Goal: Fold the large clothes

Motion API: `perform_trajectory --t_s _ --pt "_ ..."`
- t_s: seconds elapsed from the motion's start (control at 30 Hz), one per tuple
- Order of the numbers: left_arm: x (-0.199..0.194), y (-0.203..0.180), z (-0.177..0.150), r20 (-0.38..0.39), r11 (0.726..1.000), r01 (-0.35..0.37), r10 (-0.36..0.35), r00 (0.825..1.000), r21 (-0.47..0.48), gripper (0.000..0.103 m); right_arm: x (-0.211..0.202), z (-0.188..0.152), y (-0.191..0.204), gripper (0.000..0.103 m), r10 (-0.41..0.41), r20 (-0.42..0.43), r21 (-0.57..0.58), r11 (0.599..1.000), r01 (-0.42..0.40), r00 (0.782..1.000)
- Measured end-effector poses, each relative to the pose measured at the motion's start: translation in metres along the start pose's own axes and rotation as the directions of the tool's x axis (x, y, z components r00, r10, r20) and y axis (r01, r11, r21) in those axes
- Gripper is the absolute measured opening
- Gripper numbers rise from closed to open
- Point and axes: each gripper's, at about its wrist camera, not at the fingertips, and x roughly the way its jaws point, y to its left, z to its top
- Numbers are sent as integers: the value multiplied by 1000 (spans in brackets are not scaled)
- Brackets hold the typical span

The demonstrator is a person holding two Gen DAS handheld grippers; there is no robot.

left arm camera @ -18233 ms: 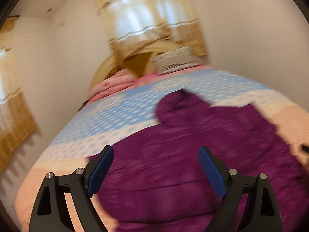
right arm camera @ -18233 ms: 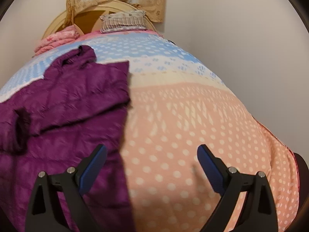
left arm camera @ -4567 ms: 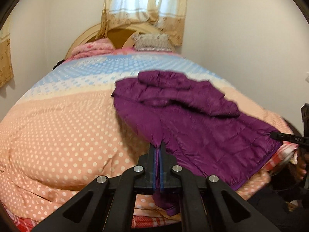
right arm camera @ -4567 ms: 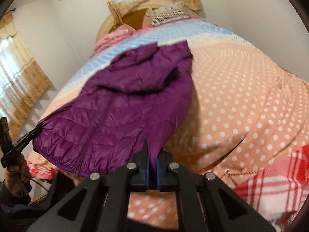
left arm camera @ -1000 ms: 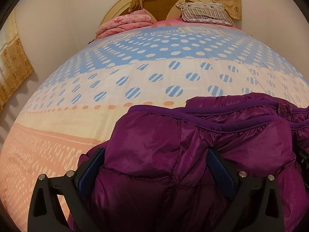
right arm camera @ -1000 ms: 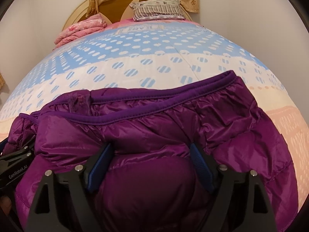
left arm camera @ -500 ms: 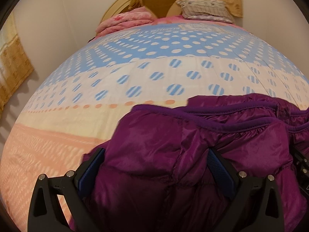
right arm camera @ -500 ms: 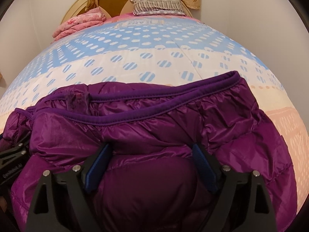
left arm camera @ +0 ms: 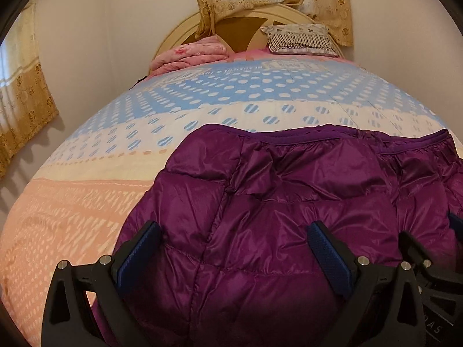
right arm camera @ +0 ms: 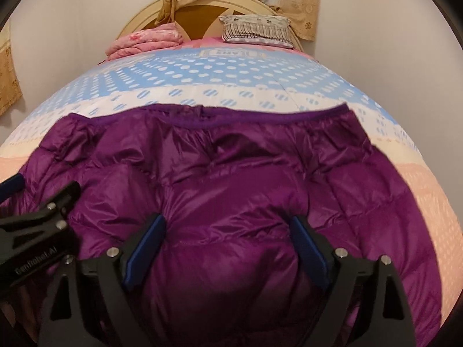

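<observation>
A purple quilted down jacket lies folded over on itself on the bed, its elastic hem edge facing the headboard. My left gripper hovers open over the jacket's left part, blue pads wide apart. My right gripper stands over the jacket's middle, and its jaws are opening, with puffed fabric bulging between them but not pinched. Each gripper shows at the edge of the other's view: the right one and the left one.
The bed's spread is peach with dots near me, cream and blue further up. A folded pink blanket and a striped pillow lie by the rounded headboard. Curtains hang on the left; a bare wall stands to the right.
Both grippers have drawn back from the jacket's hem towards me, so more of the jacket shows beyond the fingers. The fabric no longer bulges as high between the pads.
</observation>
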Motion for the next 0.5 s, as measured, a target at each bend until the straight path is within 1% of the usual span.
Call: perform_trajectory --t_s 0.13,0.5 --pt "10 -4 -1 -44 1000 4 -3 999 16 102 5 1 -1 94 -5 -21 12 1000 5 1000" --pt "12 -8 -3 -45 999 -29 31 998 40 102 11 1 3 96 -22 -40 2 1000 22 999"
